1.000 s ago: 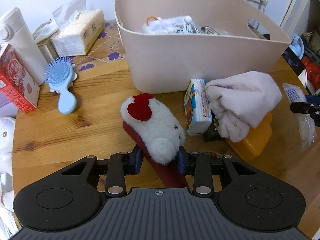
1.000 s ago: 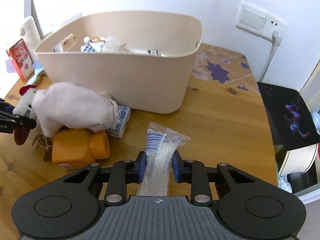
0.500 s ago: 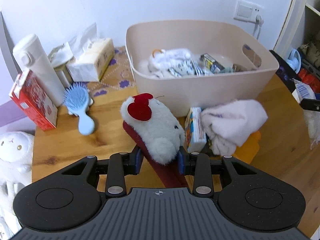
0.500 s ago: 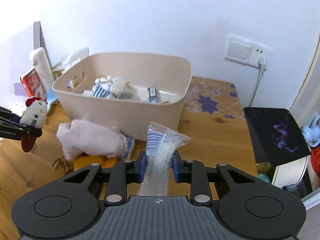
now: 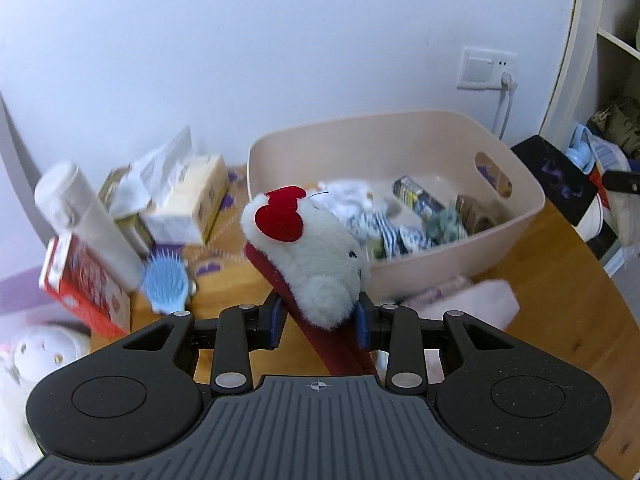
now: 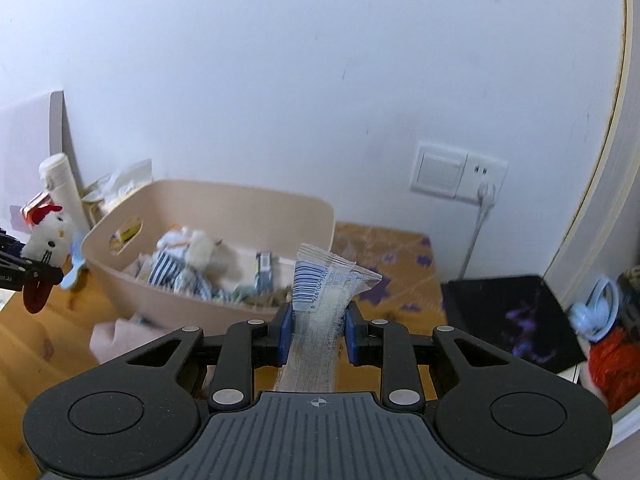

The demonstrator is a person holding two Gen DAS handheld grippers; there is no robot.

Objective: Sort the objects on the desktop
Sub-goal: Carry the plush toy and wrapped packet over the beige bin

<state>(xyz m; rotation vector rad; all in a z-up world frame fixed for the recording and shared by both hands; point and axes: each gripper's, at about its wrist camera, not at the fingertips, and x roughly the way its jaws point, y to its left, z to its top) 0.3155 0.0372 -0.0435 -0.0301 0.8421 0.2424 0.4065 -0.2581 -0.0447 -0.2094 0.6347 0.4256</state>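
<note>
Nearest the left wrist camera, the left gripper (image 5: pixel 319 322) is closed part-way on a white plush toy (image 5: pixel 316 256) with a red bow, its blue pads pinching the toy's lower end and the dark red piece beneath it, so that the head stands up and forward, clear of the wooden table (image 5: pixel 568 312); the hold near the base probably serves to let the toy be carried over a rim without dragging. The right gripper (image 6: pixel 316 330) is likewise narrowed onto a clear plastic packet (image 6: pixel 324 292) with a barcode, the pads pressing its flat sides so the limp film stands upright instead of folding over. Both things are held in the air, short of the beige bin (image 5: pixel 532 196); judging by the task, they are on their way into it. Just before the bin on the table lies a pale pink cloth (image 5: pixel 476 300), not yet sorted. The bin itself already holds striped fabric and small boxes, which suggests it is the collecting place. To its left, a blue hairbrush (image 5: pixel 166 284), a red carton (image 5: pixel 80 284), a white bottle (image 5: pixel 80 216) and a tissue pack (image 5: pixel 188 204) stand grouped towards the wall, perhaps waiting their turn. On the wall behind sits a switch and socket (image 6: pixel 460 176).
</note>
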